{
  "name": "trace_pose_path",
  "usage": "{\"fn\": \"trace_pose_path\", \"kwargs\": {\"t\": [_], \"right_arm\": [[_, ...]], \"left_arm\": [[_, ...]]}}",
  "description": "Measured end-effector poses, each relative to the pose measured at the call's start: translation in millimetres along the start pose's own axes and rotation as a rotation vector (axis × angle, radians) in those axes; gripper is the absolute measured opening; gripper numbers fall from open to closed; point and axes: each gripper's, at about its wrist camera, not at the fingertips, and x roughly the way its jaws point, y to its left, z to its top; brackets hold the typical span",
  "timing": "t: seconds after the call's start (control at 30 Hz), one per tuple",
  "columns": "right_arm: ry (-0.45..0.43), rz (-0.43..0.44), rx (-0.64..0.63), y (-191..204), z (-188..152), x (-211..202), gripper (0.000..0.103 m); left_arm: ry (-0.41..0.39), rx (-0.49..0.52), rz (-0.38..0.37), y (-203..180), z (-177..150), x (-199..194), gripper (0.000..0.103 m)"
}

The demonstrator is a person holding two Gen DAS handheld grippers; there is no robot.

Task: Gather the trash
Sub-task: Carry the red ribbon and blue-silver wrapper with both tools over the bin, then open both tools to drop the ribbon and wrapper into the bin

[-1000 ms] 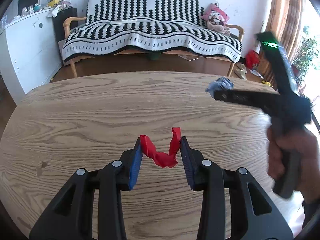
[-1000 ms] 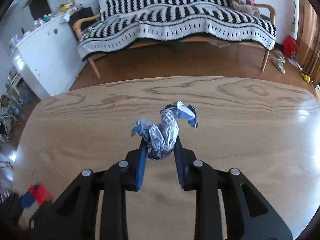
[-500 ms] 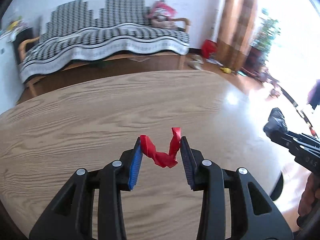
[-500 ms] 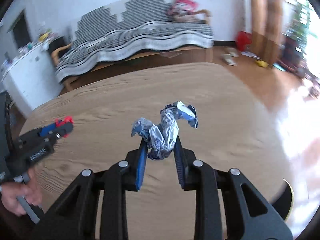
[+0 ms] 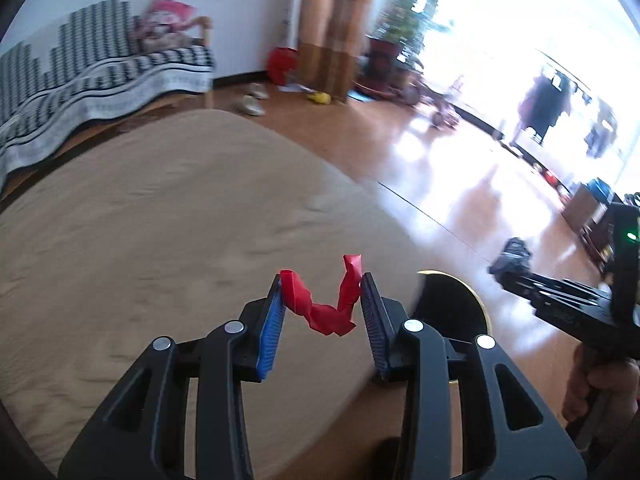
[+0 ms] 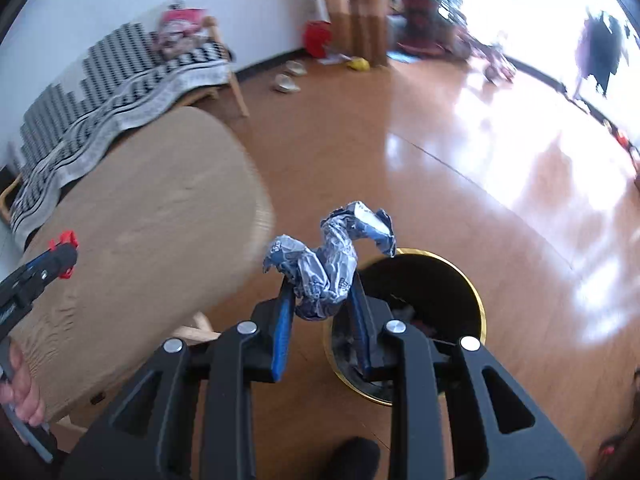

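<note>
Right wrist view: right gripper clamps a crumpled silver-blue foil wrapper just short of the gold-rimmed black bin (nearer arm); left gripper, over the desk, pinches a twisted red wrapper.

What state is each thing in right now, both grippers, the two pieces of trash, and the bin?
left gripper: shut on the red wrapper
red wrapper: twisted, held between the fingers
right gripper: shut on the silver-blue wrapper
silver-blue wrapper: crumpled, held in front of the bin
trash bin: open, upright on the floor, some trash inside
</note>
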Motion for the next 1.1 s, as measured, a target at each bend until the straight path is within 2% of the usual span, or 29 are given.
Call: {"fn": "trace_pose_path", "kwargs": {"t": [0.13, 0.27, 0.53, 0.6, 0.67, 0.7, 0.93, 1.1], "right_arm": [[0.08, -0.006, 0.072, -43.6, -5.3, 18.8, 0.027], [0.159, -0.019, 0.108, -50.9, -5.3, 43.4, 0.027], [0.177, -0.008, 0.147, -54.4, 5.4, 57.6, 0.029], [0.179, -0.009, 0.159, -55.3, 6.7, 59.3, 0.045], [0.159, -0.024, 0.167, -56.9, 9.6, 57.7, 0.066], [0.151, -0.02, 0.171, -58.3, 10.8, 55.4, 0.069], [0.122, -0.012, 0.227, -72.3, 12.7, 41.2, 0.069], [0.068, -0.02, 0.322, -94.4, 15.7, 20.6, 0.072]], "left_arm": [[0.027, 0.056, -0.048, -43.2, -4.8, 22.2, 0.037], [0.05, 0.088, -0.068, -69.6, -10.1, 37.8, 0.037], [0.083, 0.088, -0.091, -83.8, -1.9, 62.3, 0.037], [0.09, 0.086, -0.098, -87.9, -2.8, 66.8, 0.037], [0.1, 0.085, -0.106, -92.6, -2.4, 72.8, 0.037], [0.105, 0.086, -0.11, -94.5, -2.5, 75.4, 0.037], [0.134, 0.101, -0.144, -110.4, -9.1, 90.6, 0.037], [0.177, 0.108, -0.227, -131.2, -16.6, 109.3, 0.037]]}}
